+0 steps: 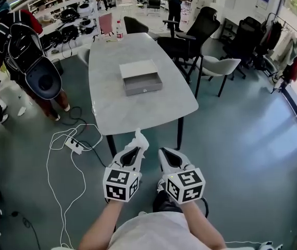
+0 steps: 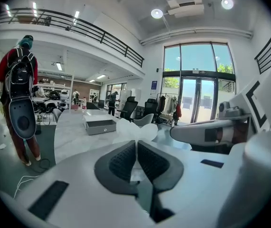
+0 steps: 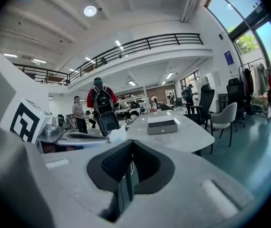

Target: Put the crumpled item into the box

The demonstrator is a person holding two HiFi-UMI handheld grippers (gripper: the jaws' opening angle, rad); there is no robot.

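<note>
White crumpled item (image 1: 139, 138), pinched shut in your left hand-held gripper (image 1: 137, 148) at lower centre, seems readied for the open box (image 1: 140, 77) mid-surface (image 1: 112, 113). Your right hand-held gripper (image 1: 164, 152) is closed and empty.

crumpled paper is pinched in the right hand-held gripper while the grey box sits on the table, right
Not the right one. The left gripper view shows the crumpled paper pinched in the left hand-held gripper; the right hand-held gripper is shut on nothing. The grey box does sit on the table.
</note>
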